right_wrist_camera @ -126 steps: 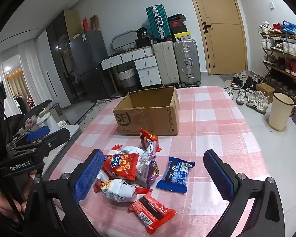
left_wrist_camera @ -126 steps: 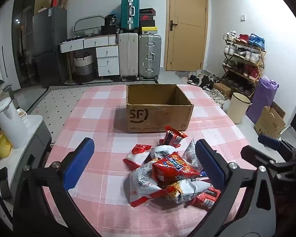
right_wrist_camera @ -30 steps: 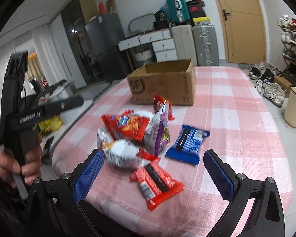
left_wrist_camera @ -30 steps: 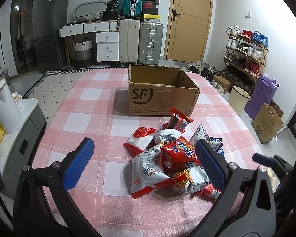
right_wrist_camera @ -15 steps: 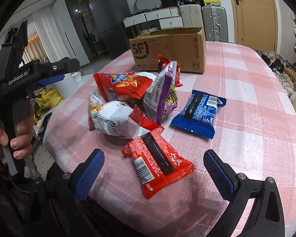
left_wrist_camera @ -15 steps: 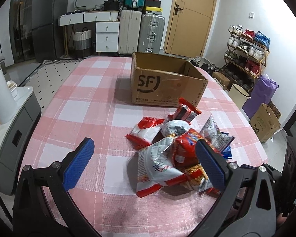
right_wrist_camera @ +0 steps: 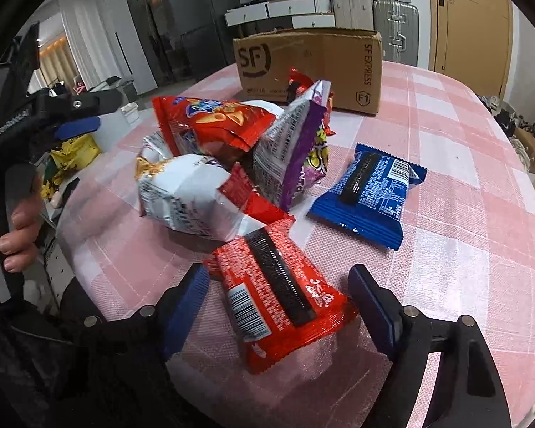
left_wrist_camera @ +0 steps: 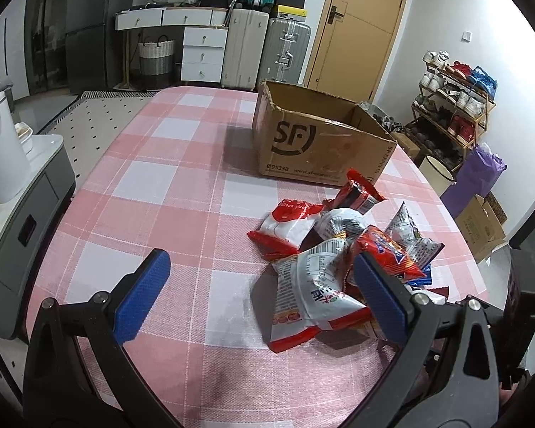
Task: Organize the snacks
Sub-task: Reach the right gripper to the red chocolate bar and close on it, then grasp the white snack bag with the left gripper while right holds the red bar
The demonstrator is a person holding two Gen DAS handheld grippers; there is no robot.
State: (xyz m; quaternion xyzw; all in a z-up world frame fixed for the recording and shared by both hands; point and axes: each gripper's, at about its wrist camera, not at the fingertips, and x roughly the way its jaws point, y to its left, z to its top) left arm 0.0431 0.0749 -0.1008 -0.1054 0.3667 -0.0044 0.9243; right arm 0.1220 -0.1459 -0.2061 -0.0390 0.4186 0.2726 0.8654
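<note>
A pile of snack bags lies on the pink checked table (left_wrist_camera: 167, 185), in front of an open SF cardboard box (left_wrist_camera: 317, 142). My right gripper (right_wrist_camera: 278, 278) is low over a flat red packet (right_wrist_camera: 274, 306). Its jaws are closing with the packet between them, and the pads do not press on it. Beyond it lie a blue packet (right_wrist_camera: 371, 192), a purple bag (right_wrist_camera: 292, 149), a red chip bag (right_wrist_camera: 214, 121) and a white bag (right_wrist_camera: 189, 196). My left gripper (left_wrist_camera: 260, 292) stands open left of the pile, its right finger in front of a white-and-red bag (left_wrist_camera: 310, 292).
The box (right_wrist_camera: 310, 64) stands behind the pile. A grey side cabinet with a white kettle (left_wrist_camera: 0, 149) is left of the table. A shoe rack (left_wrist_camera: 456, 107), a bin (left_wrist_camera: 435, 171) and a floor carton (left_wrist_camera: 481, 224) are on the right. A hand (right_wrist_camera: 14, 235) holds the left gripper.
Both grippers have sunk toward the table and come closer to the pile. The right jaws have narrowed around the flat red packet.
</note>
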